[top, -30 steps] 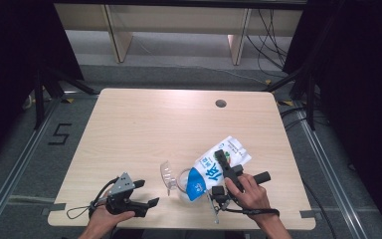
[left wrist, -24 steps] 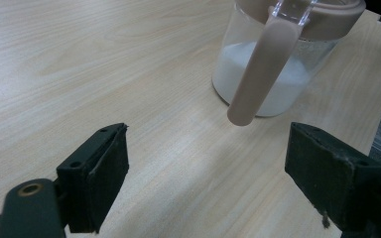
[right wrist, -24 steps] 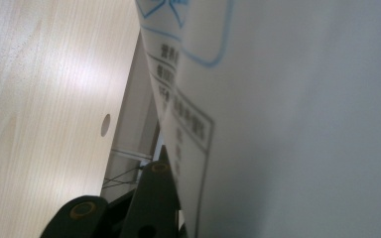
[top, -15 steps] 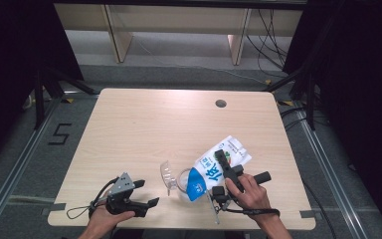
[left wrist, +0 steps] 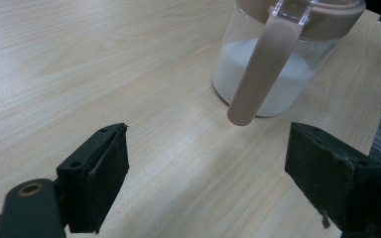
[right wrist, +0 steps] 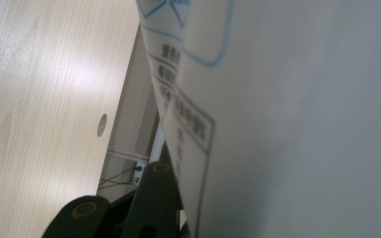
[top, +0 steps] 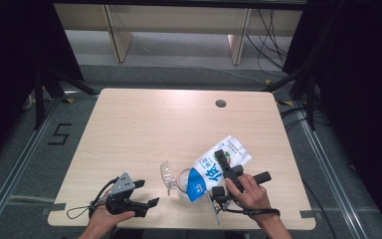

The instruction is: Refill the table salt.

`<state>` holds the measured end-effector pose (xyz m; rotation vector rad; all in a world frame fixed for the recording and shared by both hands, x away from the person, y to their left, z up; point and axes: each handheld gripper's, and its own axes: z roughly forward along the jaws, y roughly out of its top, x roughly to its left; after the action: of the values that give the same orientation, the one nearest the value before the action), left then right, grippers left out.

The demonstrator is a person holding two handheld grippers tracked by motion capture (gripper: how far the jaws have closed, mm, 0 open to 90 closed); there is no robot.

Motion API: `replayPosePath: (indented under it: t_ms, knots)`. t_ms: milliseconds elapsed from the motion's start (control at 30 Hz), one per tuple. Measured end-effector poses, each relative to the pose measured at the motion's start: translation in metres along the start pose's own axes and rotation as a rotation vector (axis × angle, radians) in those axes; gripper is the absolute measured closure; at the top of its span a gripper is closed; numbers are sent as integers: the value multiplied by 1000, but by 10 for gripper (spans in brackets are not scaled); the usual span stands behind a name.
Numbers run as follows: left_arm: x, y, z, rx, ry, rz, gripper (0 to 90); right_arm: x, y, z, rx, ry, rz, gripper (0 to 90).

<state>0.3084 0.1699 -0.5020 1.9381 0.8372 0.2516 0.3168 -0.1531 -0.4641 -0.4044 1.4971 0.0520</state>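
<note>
White powder already sits in the jar, so the pour looks partly done; bag not yet emptied or set down. Right gripper is clamped on the bag, tipped with its blue end over the jar mouth. Left gripper idles with jaws wide, nothing held; jar just ahead of it, handle facing it

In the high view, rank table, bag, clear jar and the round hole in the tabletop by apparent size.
1. table
2. bag
3. clear jar, partly hidden by the bag, so its rank is less sure
4. round hole
</note>
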Motion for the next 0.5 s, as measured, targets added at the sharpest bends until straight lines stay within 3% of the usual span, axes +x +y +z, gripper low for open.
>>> replayPosePath:
  t_ms: [500]
  knots:
    - [0,0,0,-2,-2,-2,167,1,0,-1,10,15,21,762]
